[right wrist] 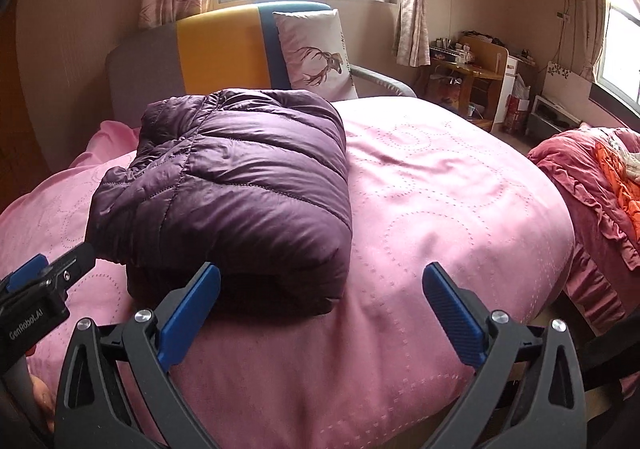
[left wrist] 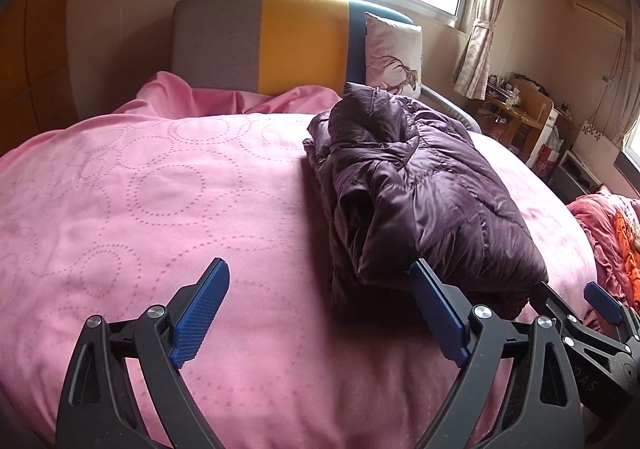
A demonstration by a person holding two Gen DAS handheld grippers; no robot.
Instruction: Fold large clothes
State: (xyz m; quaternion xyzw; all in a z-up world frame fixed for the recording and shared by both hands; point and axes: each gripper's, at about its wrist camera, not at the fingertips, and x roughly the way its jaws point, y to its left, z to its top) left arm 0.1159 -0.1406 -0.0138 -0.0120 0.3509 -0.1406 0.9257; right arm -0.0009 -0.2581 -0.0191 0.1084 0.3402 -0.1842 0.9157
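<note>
Jacket (right wrist: 224, 185) work is looking close to finished; the purple quilted down garment is lying in a thick folded bundle on the pink bedspread (left wrist: 140, 189), toward the headboard (left wrist: 280, 37) side, with the deer-print pillow (right wrist: 316, 53) leaning behind it; the left gripper (left wrist: 320, 313) is hovering with its blue pads spread wide over bare bedspread, its right-hand pad just beside the bundle's near corner and pinching nothing; the right gripper (right wrist: 320, 313) is likewise standing wide apart and empty, its left-hand pad just in front of the bundle's near edge; judging by this, the step in hand is letting go and checking the fold; doing it well is meaning keeping both pairs of fingers clear of the slippery shell so no layer is being dragged loose, since puffy down is tending to spring back; in the left wrist view a flap near the front left is looking loose and ragged, so a gentle press from above, or a tuck of that flap under the top layer, is probably worth making; pulling sideways is risking undoing the stack.
</note>
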